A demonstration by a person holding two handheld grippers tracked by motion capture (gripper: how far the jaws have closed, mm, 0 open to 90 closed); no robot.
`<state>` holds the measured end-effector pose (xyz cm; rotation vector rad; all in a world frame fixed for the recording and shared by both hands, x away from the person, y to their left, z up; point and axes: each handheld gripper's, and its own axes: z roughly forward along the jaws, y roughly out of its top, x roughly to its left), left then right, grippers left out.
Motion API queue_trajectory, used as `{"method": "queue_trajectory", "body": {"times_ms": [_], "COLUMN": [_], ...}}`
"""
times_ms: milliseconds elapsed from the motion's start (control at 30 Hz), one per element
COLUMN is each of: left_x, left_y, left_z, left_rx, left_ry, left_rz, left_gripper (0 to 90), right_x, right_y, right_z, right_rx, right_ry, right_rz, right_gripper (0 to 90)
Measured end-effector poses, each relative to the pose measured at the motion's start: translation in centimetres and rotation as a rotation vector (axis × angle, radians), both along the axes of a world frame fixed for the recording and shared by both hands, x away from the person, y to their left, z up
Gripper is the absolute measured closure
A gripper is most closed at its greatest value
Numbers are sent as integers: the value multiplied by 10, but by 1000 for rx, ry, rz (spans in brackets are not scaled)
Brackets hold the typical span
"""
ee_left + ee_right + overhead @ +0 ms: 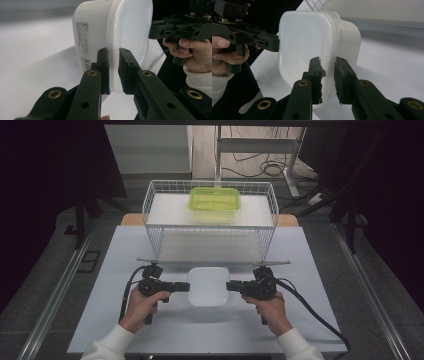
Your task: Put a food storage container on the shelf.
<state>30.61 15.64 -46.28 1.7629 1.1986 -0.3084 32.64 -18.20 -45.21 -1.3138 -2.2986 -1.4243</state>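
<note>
A white plastic container with a translucent lid (208,287) sits between my two grippers in the middle of the table. My left gripper (186,287) is shut on the lid's rim at the container's left side; in the left gripper view the jaws (113,53) pinch that rim (125,37). At the opposite side my right gripper (230,286) is shut on the rim, as the right gripper view (327,62) shows on the container (304,42). A shadow lies under the container, which seems raised slightly off the table.
Behind the container stands a white wire basket (150,205) with a green translucent container (214,199) on its upper level. A pale sheet covers the table (125,260). Dark floor, rails and cables surround the table.
</note>
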Motion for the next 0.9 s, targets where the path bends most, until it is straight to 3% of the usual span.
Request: {"method": "queue_trajectory", "body": {"times_ms": [200,367,900], "left_x": [3,7,16], "left_y": [-3,-2,-2], "left_z": [8,16,62], "left_rx": [6,4,-7], "left_ry": [-20,-33,-126], "left_rz": [2,10,11], "left_gripper": [794,786,788], "right_x": [2,2,7], "right_y": [-2,0,-3], "right_z": [8,24,65], "right_rx": [3,-2,6], "right_ry": [-27,-84,-167], "right_rz": [-6,1,0], "right_gripper": [753,753,750]}}
